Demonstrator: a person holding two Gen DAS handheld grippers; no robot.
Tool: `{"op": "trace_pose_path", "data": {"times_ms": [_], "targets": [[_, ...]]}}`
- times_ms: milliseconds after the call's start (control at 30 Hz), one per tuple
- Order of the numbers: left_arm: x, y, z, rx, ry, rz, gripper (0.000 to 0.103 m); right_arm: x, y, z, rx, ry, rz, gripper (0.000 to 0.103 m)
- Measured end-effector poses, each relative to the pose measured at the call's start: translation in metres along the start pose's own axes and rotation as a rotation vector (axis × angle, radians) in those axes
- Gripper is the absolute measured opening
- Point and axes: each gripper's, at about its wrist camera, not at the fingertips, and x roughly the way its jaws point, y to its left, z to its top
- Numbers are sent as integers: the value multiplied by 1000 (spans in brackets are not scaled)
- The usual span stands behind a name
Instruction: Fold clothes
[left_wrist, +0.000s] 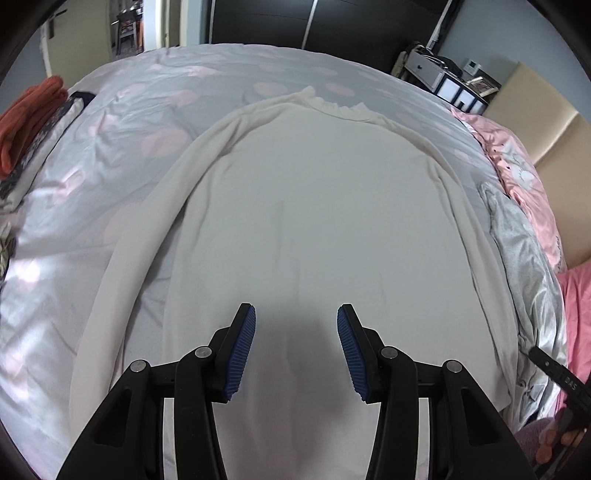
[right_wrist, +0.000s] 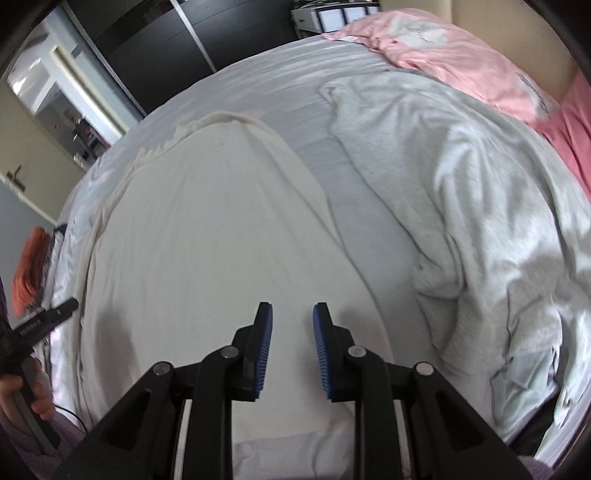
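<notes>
L tool (left_wrist: 296, 314) and R tool (right_wrist: 292, 313) both part open w/ nothing gripped, over the cream long-sleeve top (left_wrist: 314, 221) spread flat on the bed (left_wrist: 74, 229). Only R view shows the grey garment (right_wrist: 461, 206) fully; L view adds an orange cloth (left_wrist: 26, 110).

Top (left_wrist: 314, 206) flat on bed (left_wrist: 92, 206), crumpled garment (right_wrist: 461, 221) right of it
</notes>
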Motion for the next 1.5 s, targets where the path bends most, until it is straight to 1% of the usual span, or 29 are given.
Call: {"op": "trace_pose_path", "data": {"times_ms": [133, 200, 267, 300, 367, 400, 467, 500, 533, 667, 733, 767, 800, 867, 933, 1033, 1133, 1200, 1233, 1333, 1367, 1400, 1467, 1500], "targets": [[5, 12, -4, -52, 22, 23, 48, -9, -21, 0, 107, -5, 18, 23], [2, 16, -5, -78, 26, 12, 48, -15, -33, 4, 147, 11, 51, 23], [-2, 19, -7, -99, 25, -15, 48, -27, -46, 13, 168, -6, 64, 23], [-4, 20, -8, -105, 24, -25, 48, -34, -52, 19, 171, -22, 60, 23], [-7, 19, -8, -103, 17, -34, 48, -45, -64, 28, 154, -35, 18, 24], [-8, 18, -8, -100, 13, -38, 48, -46, -73, 30, 159, -24, 11, 24], [-10, 17, -8, -98, 8, -53, 48, -42, -90, 30, 222, 17, 58, 28], [-11, 15, -8, -97, 7, -62, 48, -36, -91, 28, 235, 48, 82, 32], [-11, 13, -8, -94, 6, -68, 48, -30, -91, 26, 244, 79, 104, 34], [-11, 7, -6, -64, 7, -82, 48, 1, -59, 16, 140, 212, 114, 34], [-11, 8, -7, -59, 10, -84, 48, 13, -39, 14, 38, 264, 27, 34], [-10, 10, -7, -66, 13, -88, 48, 15, -33, 12, 10, 270, -11, 34], [-10, 13, -7, -81, 18, -97, 48, 16, -33, 13, 9, 265, -42, 34], [-9, 19, -7, -110, 29, -116, 48, 15, -45, 17, 79, 242, -85, 34], [-6, 22, -7, -130, 41, -135, 48, 15, -59, 20, 154, 234, -101, 34], [-1, 19, -6, -111, 49, -107, 48, 19, -74, 22, 229, 233, -115, 34], [3, 17, -7, -105, 65, -97, 48, 21, -82, 21, 247, 259, -222, 34], [5, 16, -7, -101, 69, -91, 48, 26, -86, 21, 251, 289, -262, 34], [5, 16, -7, -100, 71, -88, 48, 28, -87, 21, 252, 306, -280, 34], [8, 20, -9, -107, 79, -80, 48, 45, -83, 18, 222, 396, -282, 34], [8, 21, -9, -111, 80, -79, 48, 46, -79, 19, 200, 402, -296, 34], [8, 22, -9, -115, 80, -79, 48, 48, -76, 20, 179, 406, -310, 33], [8, 24, -10, -123, 81, -77, 48, 46, -72, 21, 162, 396, -307, 24], [7, 25, -10, -125, 82, -77, 48, 44, -71, 22, 156, 389, -301, 18]]}}
